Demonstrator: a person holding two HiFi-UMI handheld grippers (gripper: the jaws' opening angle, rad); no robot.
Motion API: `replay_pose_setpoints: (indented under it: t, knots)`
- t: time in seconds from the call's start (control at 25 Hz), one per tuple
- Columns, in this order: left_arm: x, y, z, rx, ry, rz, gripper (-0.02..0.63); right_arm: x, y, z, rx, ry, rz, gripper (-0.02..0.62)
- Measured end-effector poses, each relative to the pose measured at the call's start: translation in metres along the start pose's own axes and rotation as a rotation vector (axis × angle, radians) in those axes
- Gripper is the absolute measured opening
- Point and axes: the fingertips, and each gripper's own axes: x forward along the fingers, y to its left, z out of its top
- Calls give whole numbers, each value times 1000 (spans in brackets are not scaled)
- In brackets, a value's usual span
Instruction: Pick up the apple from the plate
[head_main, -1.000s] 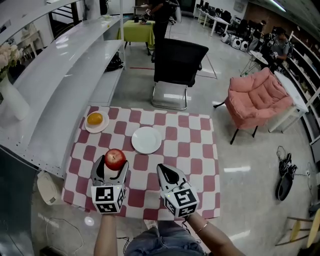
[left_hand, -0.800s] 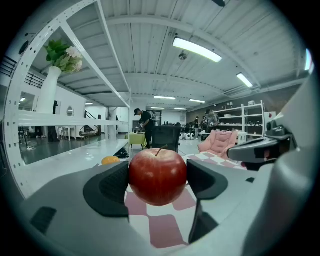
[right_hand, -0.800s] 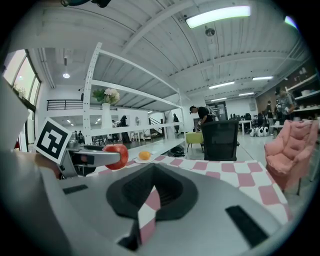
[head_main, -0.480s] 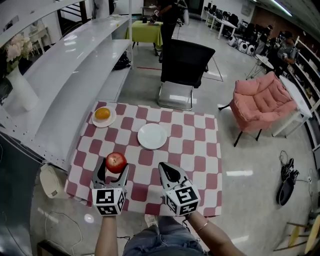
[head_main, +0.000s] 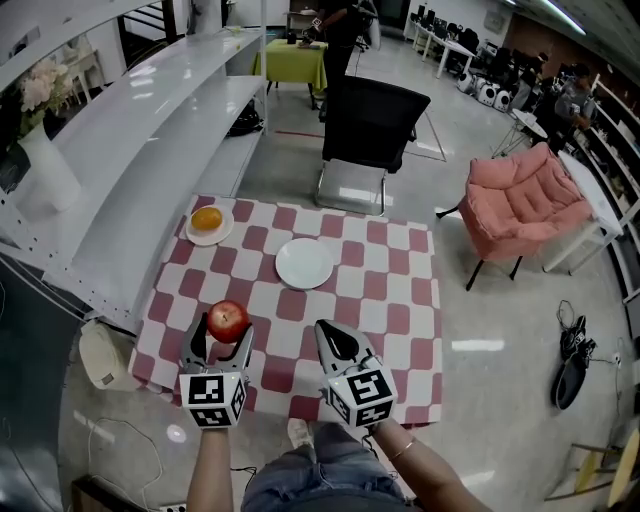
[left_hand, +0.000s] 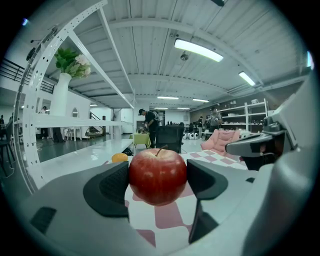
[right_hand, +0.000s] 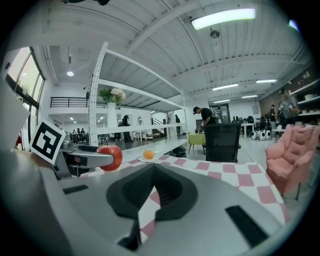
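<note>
A red apple (head_main: 228, 321) hangs above the near left of the checkered table (head_main: 400, 300), with my left gripper (head_main: 222, 328) shut on it. In the left gripper view the apple (left_hand: 158, 175) fills the space between the two dark pads, one pad pressing on each side. The white plate (head_main: 305, 264) at the table's middle has nothing on it. My right gripper (head_main: 334, 340) hovers beside the left one, to its right, shut with nothing in it. In the right gripper view its jaws (right_hand: 152, 192) meet, and the apple (right_hand: 111, 157) shows at the left.
An orange (head_main: 207, 219) lies on a small plate (head_main: 192, 235) at the table's far left corner. A black chair (head_main: 372, 125) stands behind the table and a pink armchair (head_main: 525, 205) to the right. White shelving (head_main: 120, 150) runs along the left.
The left gripper has carried the apple farther from the white plate, toward the table's near edge. The right gripper has kept its place beside it. The head view has shifted slightly.
</note>
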Motion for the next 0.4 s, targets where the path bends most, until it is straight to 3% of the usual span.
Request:
replay_pose_setpoints:
  t: [0.4]
  knots:
    - [-9,-4,2,3,-10,-2,357,-9,6,0,-1,-12,5,8]
